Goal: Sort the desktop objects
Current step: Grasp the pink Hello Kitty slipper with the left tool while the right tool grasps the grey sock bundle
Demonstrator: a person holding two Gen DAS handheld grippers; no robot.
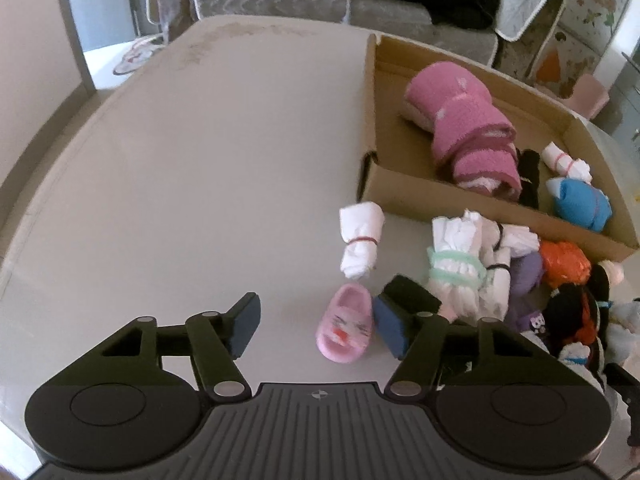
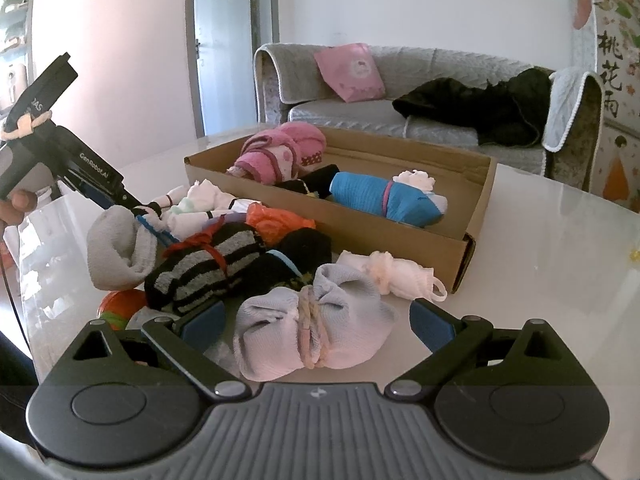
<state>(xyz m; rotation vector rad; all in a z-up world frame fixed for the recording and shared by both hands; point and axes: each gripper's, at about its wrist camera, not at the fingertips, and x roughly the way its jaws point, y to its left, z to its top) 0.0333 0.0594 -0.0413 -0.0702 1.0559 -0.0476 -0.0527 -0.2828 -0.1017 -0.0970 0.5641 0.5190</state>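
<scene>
My left gripper (image 1: 320,322) is open above the table, with a small pink slipper (image 1: 346,326) lying between its pads, nearer the right pad (image 1: 390,322). A white bundle with a red band (image 1: 360,240) lies beyond it. My right gripper (image 2: 316,326) is open around a pale blue sock bundle (image 2: 312,332) tied with a band. A cardboard box (image 1: 404,192) (image 2: 400,232) holds a pink rolled bundle (image 1: 464,128) (image 2: 280,152), a blue bundle (image 1: 582,204) (image 2: 384,196) and a small white bundle (image 1: 566,160). The left gripper's body shows in the right wrist view (image 2: 72,160).
A pile of bundled socks lies beside the box: white with green bands (image 1: 456,268), orange (image 1: 564,260) (image 2: 276,220), black-grey striped (image 2: 208,268), grey (image 2: 120,248), white (image 2: 392,272). A grey sofa (image 2: 400,120) with a pink cushion and black cloth stands behind the white table (image 1: 180,160).
</scene>
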